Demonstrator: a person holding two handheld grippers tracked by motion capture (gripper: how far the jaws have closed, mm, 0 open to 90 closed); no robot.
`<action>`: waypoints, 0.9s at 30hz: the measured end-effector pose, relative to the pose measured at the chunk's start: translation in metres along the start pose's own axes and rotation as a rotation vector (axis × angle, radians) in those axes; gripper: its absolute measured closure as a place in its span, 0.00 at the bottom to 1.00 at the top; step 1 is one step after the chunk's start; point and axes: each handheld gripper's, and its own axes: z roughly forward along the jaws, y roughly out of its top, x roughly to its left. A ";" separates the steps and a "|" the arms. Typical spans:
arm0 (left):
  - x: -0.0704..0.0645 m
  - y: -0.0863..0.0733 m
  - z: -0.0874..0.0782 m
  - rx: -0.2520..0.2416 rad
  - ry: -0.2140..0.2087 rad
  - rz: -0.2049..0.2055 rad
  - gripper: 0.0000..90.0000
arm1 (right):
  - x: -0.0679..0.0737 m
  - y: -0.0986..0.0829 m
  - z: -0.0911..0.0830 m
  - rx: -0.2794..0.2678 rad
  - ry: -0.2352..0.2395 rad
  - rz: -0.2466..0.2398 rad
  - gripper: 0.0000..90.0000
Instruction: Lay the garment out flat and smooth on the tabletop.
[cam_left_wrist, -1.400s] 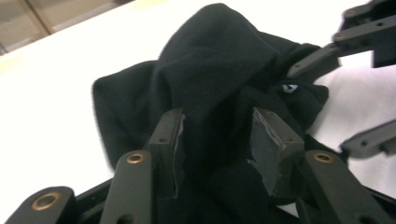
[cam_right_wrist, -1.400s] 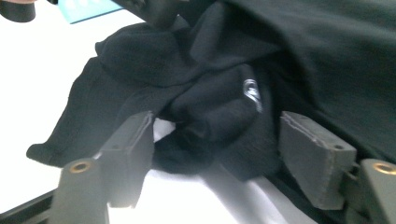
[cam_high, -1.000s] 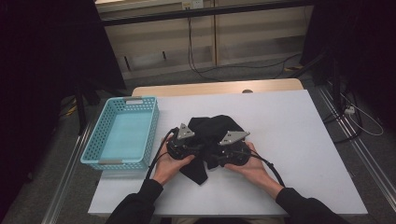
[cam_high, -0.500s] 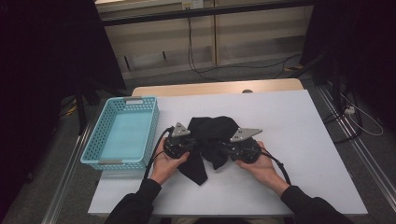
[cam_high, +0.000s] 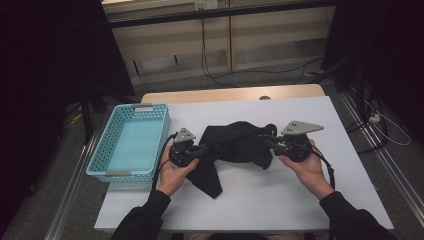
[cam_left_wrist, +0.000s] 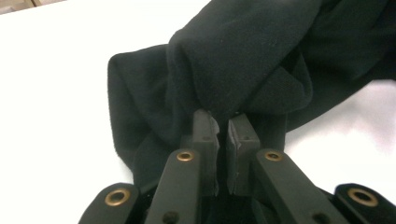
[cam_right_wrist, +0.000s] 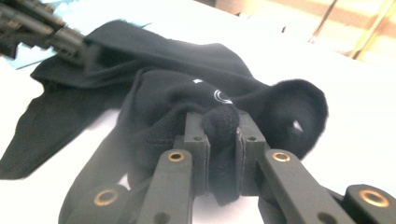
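A white table (cam_high: 300, 195) seen from above, with a person's two forearms reaching in from the near edge. Each hand holds a black two-jaw gripper, and a black cloth (cam_high: 235, 142) lies crumpled between them at the middle of the table.

The left gripper (cam_high: 204, 148) sits at the cloth's left end. In the left gripper view its jaws are nearly closed, pinching a bunched fold of the cloth (cam_left_wrist: 243, 60) between the tips. A loose flap of cloth trails from there toward the near edge of the table.

The right gripper (cam_high: 266, 140) sits at the cloth's right end, well apart from the left one. In the right gripper view its jaws stand a little apart, clamped on a thick rolled wad of the cloth (cam_right_wrist: 196, 102). A small white mark shows on the fabric just beyond the jaws; it may be a printed logo, but it is too blurred to read.

The cloth stretches in a loose band between the two grippers and seems to rest on the table.

A light blue basket (cam_high: 105, 150) with perforated walls stands at the left side of the table, just left of the left hand (cam_high: 172, 170). The right hand (cam_high: 307, 167) is near the table's right part.
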 end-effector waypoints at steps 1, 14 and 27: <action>-0.001 0.001 -0.001 -0.006 -0.002 -0.005 0.94 | -0.003 0.001 -0.003 -0.009 -0.009 0.007 0.88; -0.018 0.012 -0.029 -0.065 -0.081 -0.006 0.95 | -0.045 0.015 -0.046 -0.120 -0.151 0.054 0.88; -0.007 -0.016 -0.013 0.070 0.031 0.006 0.67 | -0.028 -0.008 -0.004 0.029 -0.081 0.006 0.85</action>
